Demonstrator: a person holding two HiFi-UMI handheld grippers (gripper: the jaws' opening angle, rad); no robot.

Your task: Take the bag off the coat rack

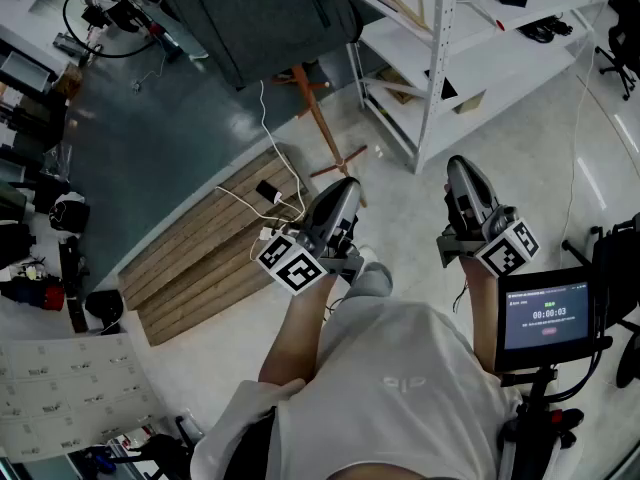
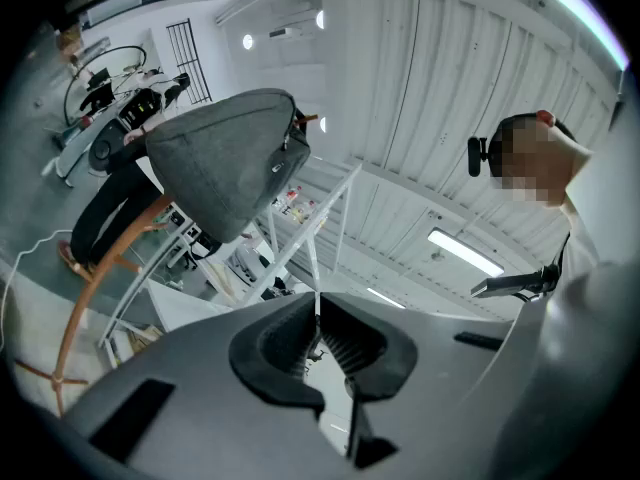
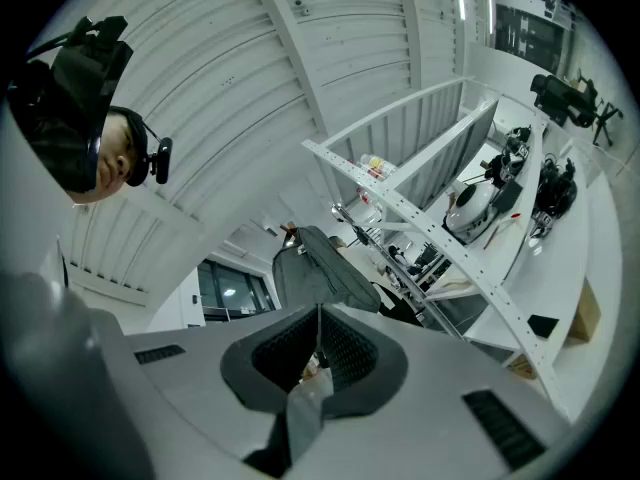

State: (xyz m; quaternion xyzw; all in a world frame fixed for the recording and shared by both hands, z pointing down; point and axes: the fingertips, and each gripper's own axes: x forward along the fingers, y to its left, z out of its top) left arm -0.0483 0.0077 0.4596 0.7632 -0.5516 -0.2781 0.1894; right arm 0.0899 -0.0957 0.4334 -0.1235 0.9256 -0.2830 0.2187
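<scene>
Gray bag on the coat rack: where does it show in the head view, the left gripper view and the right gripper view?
Head view: gray bag at top centre, hanging on the wooden coat rack.
Left gripper view: bag at upper left, above the jaws.
Right gripper view: bag at centre, just above the jaws.
Shared landmark: white shelving unit, beside the bag in every view.

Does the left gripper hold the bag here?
No: the left gripper is shut on nothing; the gray bag hangs on the wooden coat rack.
</scene>
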